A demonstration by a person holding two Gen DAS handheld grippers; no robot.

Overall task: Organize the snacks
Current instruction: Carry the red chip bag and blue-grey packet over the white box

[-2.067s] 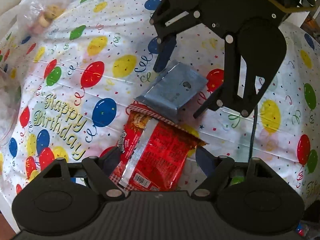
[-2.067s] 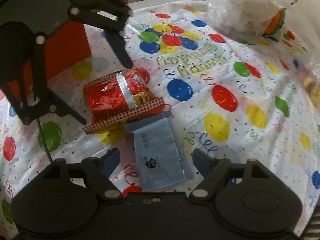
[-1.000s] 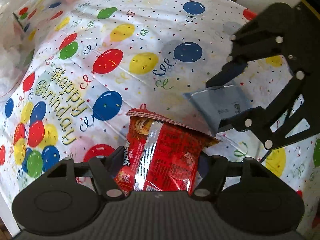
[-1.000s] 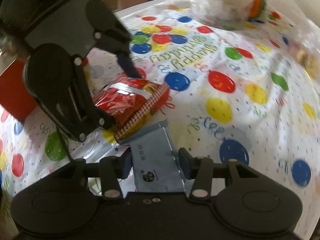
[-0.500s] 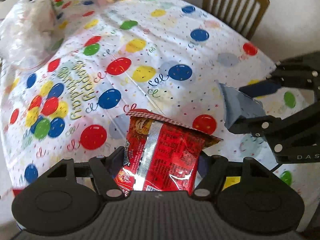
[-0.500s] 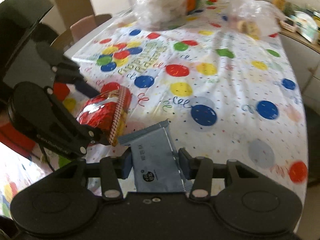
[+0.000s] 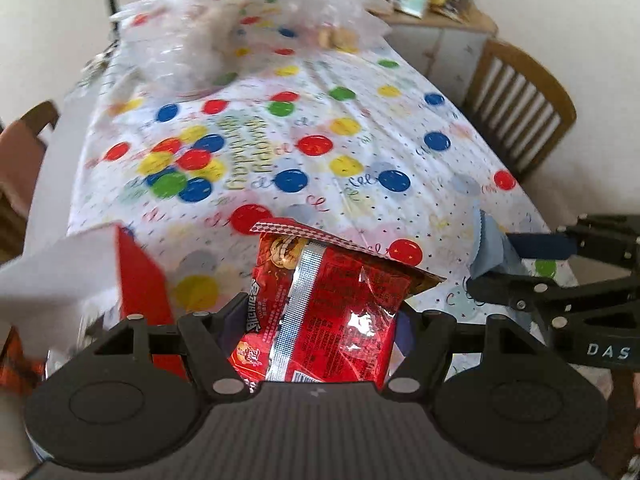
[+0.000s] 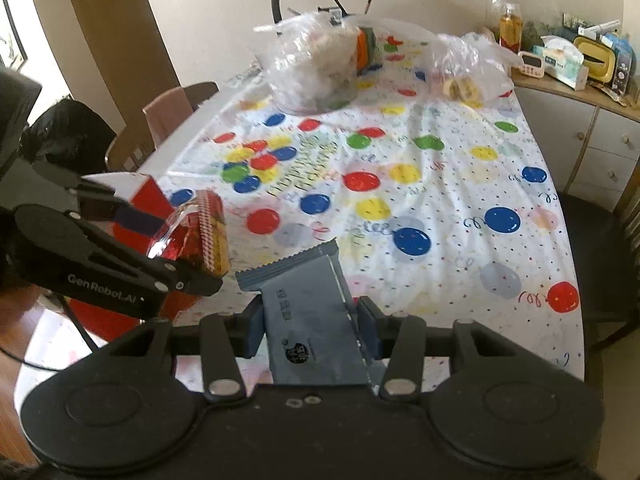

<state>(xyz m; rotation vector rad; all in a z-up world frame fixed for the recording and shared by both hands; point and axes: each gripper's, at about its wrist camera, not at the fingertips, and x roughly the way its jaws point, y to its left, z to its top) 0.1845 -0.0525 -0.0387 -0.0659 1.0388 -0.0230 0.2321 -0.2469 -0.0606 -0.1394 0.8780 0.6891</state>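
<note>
My left gripper (image 7: 320, 316) is shut on a red snack bag (image 7: 328, 308) with a checkered top seam, lifted above the table. The right wrist view shows that same red bag (image 8: 200, 232) in the left gripper (image 8: 180, 248) at the left. My right gripper (image 8: 310, 320) is shut on a flat blue-grey packet (image 8: 308, 308), also held off the table. From the left wrist camera, the blue packet (image 7: 492, 248) and the right gripper (image 7: 532, 264) sit at the right edge. A red box with a white rim (image 7: 136, 280) stands at the table's near left corner.
The table wears a balloon-print birthday cloth (image 8: 420, 200). Two clear plastic bags of food (image 8: 320, 64) (image 8: 468, 72) lie at its far end. Wooden chairs (image 7: 520, 112) (image 8: 172, 116) stand at both sides; a cluttered sideboard (image 8: 580, 64) is at the back right.
Both grippers have risen with their packets, away from the cloth, and rolled. The view now takes in the whole table, and the red box has come into sight at the left.
</note>
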